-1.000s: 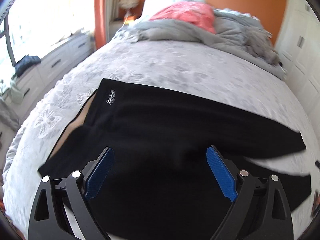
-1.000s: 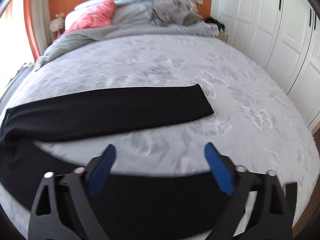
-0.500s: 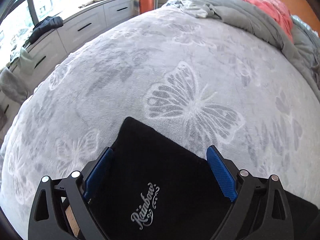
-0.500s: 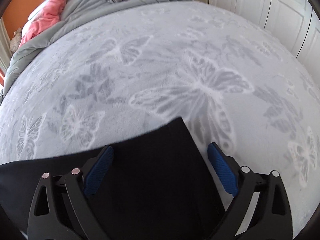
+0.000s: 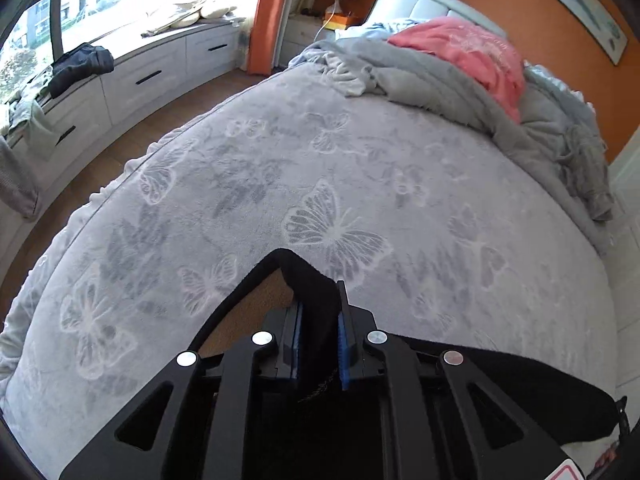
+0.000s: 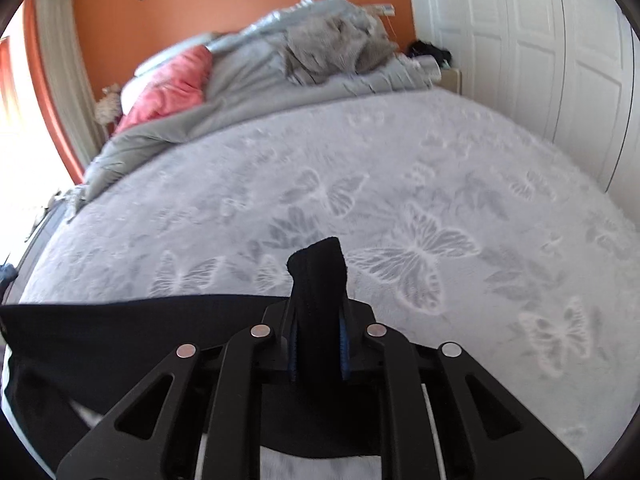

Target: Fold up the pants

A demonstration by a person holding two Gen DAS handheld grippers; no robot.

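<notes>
Black pants lie across the near part of the bed. My left gripper has its jaws closing, and the blue pads press on a bunched corner of the waist, which is lifted off the cover. Tan lining shows inside the waist opening to its left. In the right wrist view my right gripper is also closing. Its pads pinch the end of a pant leg, which sticks up between them. The rest of the pants trails off to the left.
A grey bed cover with butterfly prints spreads ahead. A crumpled grey duvet and a pink pillow lie at the headboard. White drawers stand under the window on the left, and white wardrobe doors on the right.
Both grippers stood open over the pants' ends half a second ago. Now each has shut on the black fabric and raised it a little off the cover.
</notes>
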